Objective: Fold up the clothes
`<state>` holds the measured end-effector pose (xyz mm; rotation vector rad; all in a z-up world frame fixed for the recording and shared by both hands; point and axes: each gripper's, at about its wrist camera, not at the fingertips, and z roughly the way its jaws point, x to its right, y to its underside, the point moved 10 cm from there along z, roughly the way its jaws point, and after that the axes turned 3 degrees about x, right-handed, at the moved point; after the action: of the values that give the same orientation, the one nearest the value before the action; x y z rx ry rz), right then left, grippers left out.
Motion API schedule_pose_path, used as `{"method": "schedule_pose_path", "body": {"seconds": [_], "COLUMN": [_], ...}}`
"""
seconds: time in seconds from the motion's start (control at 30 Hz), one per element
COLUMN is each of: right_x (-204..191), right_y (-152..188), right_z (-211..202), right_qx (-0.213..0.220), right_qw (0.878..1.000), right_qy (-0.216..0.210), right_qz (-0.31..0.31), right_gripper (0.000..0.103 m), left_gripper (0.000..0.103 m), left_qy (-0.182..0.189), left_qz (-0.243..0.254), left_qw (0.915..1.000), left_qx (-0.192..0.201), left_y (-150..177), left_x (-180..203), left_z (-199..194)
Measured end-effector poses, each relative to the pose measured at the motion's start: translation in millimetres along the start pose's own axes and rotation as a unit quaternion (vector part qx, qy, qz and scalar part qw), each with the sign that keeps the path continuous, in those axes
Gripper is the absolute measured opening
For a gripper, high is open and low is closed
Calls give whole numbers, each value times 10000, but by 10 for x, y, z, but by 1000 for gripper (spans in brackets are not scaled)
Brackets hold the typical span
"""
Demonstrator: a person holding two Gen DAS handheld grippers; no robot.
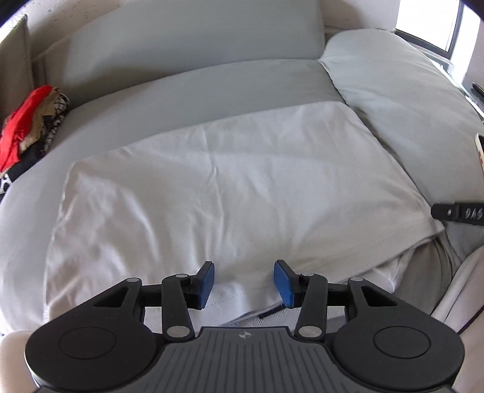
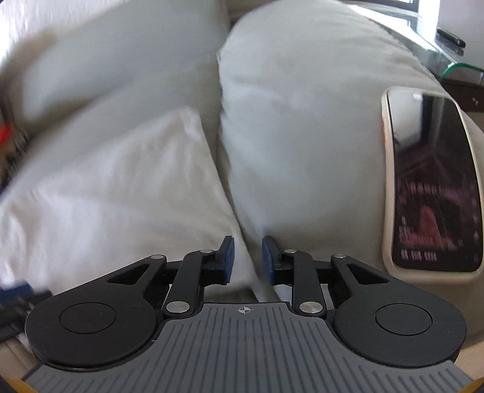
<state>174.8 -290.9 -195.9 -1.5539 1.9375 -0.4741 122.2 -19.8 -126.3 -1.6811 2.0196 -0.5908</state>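
Observation:
A white garment [image 1: 217, 187] lies spread flat on the grey sofa seat [image 1: 181, 90], folded into a rough rectangle. My left gripper [image 1: 243, 282] is open with its blue pads just above the garment's near hem, holding nothing. My right gripper [image 2: 247, 257] is open over the garment's right edge [image 2: 121, 193], where it meets the sofa's armrest cushion [image 2: 302, 136]; nothing is held between its pads. The tip of the right gripper shows at the right edge of the left wrist view [image 1: 459, 213]. The right wrist view is motion-blurred.
A pile of other clothes, red, tan and patterned [image 1: 27, 130], sits at the sofa's left end. A phone [image 2: 432, 181] lies on the right armrest. A glass side table [image 2: 447, 51] with a remote stands beyond it, by a window [image 1: 429, 21].

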Motion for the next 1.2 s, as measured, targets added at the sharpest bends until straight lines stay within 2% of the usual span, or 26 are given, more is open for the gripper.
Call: {"method": "schedule_pose_path", "body": {"seconds": [0.03, 0.07, 0.2, 0.4, 0.7, 0.83, 0.9, 1.03, 1.2], "right_x": [-53, -116, -390, -419, -87, 11, -25, -134, -262], "right_y": [-105, -208, -605, -1034, -1204, -1229, -1191, -1108, -1026], "right_z": [-4, 25, 309, 917, 1362, 1517, 1589, 1655, 1707], "right_qx": [115, 182, 206, -141, -148, -380, -537, -771, -1048], "right_qw": [9997, 9991, 9955, 9870, 9624, 9506, 9516, 9508, 9411], "right_qy": [-198, -370, -917, -1420, -2340, -2577, -2576, -2654, -2918], "right_qz": [60, 88, 97, 737, 1375, 1690, 1588, 1398, 1352], "right_gripper": [46, 50, 54, 57, 59, 55, 52, 52, 51], "left_gripper": [44, 45, 45, 45, 45, 47, 48, 48, 48], "left_qy": [28, 76, 172, 178, 439, 649, 648, 593, 636], "left_qz": [-18, 5, 148, 145, 102, -214, -228, -152, -202], "left_qw": [10000, 9999, 9991, 9988, 9987, 9976, 9976, 9980, 9977], "left_qx": [73, 149, 355, 430, 247, 126, 117, 139, 137], "left_y": [-53, -121, -383, -692, -533, -520, -513, -508, -509], "left_x": [23, 63, 225, 396, 554, 502, 515, 539, 516], "left_z": [-25, -22, 73, 373, 573, 604, 597, 601, 632]}}
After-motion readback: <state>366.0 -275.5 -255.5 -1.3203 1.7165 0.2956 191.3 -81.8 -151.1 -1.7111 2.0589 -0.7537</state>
